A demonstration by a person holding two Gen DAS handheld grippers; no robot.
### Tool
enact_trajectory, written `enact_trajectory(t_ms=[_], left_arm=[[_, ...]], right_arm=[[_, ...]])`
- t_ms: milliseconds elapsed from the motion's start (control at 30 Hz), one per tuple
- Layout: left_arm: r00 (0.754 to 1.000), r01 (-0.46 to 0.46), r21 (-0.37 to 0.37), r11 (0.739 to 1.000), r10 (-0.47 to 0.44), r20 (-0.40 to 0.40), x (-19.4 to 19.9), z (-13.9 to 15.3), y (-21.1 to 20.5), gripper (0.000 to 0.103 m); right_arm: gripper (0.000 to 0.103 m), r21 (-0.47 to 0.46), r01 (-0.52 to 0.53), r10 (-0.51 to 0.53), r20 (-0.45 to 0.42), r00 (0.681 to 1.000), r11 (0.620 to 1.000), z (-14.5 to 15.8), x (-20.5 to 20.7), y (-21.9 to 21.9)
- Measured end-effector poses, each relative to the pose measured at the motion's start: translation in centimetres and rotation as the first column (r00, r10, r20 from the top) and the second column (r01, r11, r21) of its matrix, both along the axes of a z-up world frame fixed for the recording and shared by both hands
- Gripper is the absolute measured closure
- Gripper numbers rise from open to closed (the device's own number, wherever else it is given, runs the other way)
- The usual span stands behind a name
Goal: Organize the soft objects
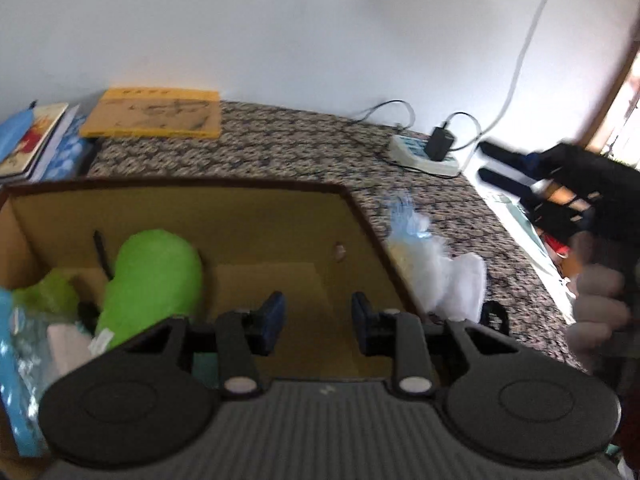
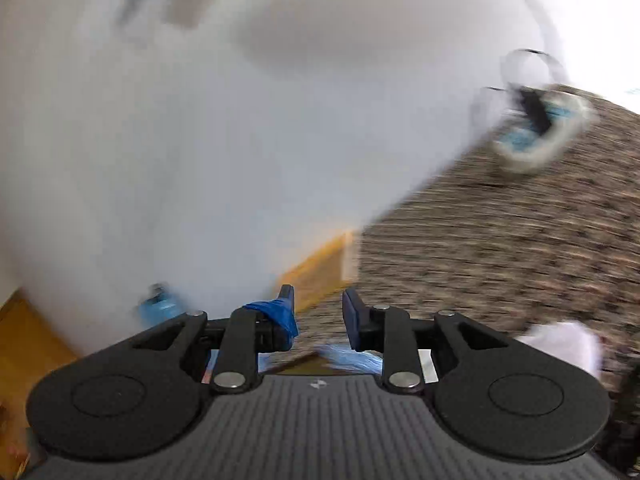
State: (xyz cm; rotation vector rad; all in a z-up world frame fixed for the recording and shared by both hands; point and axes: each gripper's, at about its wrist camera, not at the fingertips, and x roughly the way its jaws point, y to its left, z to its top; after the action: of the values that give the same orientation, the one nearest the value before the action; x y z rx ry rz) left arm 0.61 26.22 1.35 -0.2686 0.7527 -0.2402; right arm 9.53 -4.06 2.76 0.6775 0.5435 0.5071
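Observation:
A cardboard box [image 1: 360, 216] stands open on a speckled table. A green plush toy [image 1: 156, 280] lies in its left part beside a blue packet [image 1: 16, 364] and a pale soft item [image 1: 66, 346]. My left gripper [image 1: 318, 326] is open and empty above the box's bare floor. White and blue soft items [image 1: 436, 264] lie on the table just right of the box. My right gripper [image 2: 318, 316] is open and empty in a blurred view; it also shows in the left wrist view [image 1: 508, 168], held by a hand at the right. A white soft item [image 2: 564, 344] lies low right.
A yellow book [image 1: 156, 114] and a stack of books [image 1: 36, 140] lie at the table's back left against the wall. A white power strip [image 1: 424, 156] with a black plug and cables sits at the back right; it appears blurred in the right wrist view [image 2: 540, 132].

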Motion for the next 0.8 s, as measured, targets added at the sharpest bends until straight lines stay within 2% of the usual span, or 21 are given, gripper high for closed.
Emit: enact_trajectory(t_ms=[67, 133, 233, 333, 467, 633, 800], left_arm=[[0.999, 0.030, 0.011, 0.999, -0.031, 0.018, 0.3, 0.6, -0.8, 0.069], [0.997, 0.066, 0.028, 0.997, -0.067, 0.023, 0.7, 1.0, -2.0, 0.062], [0.993, 0.107, 0.045, 0.993, -0.109, 0.038, 1.1, 1.3, -3.9, 0.059], [0.987, 0.152, 0.038, 0.988, -0.154, 0.042, 1.5, 1.5, -6.0, 0.053], [0.976, 0.212, 0.065, 0.975, -0.215, 0.039, 2.1, 1.4, -10.3, 0.048], [0.957, 0.290, 0.104, 0.952, -0.290, -0.009, 3.8, -0.6, -16.1, 0.045], [0.955, 0.294, 0.140, 0.945, -0.286, -0.077, 6.1, -3.8, -20.5, 0.045]], right_arm=[[0.093, 0.002, 0.025, -0.025, -0.043, 0.999, 1.000, -0.7, 0.2, -0.8], [0.093, -0.061, 0.042, -0.046, -0.061, 0.997, 0.997, -1.0, 0.2, -1.1], [0.092, -0.168, 0.033, -0.047, -0.080, 0.996, 0.985, -1.4, 0.3, -1.4], [0.092, -0.231, 0.007, -0.029, -0.094, 0.995, 0.973, -2.0, 0.0, -2.7], [0.092, -0.319, 0.010, -0.049, -0.114, 0.992, 0.948, -2.8, 0.1, -5.2], [0.092, -0.355, -0.016, -0.049, -0.173, 0.984, 0.935, -4.2, 1.2, -8.5], [0.091, -0.338, -0.031, -0.044, -0.211, 0.977, 0.941, -5.2, 2.5, -11.9]])
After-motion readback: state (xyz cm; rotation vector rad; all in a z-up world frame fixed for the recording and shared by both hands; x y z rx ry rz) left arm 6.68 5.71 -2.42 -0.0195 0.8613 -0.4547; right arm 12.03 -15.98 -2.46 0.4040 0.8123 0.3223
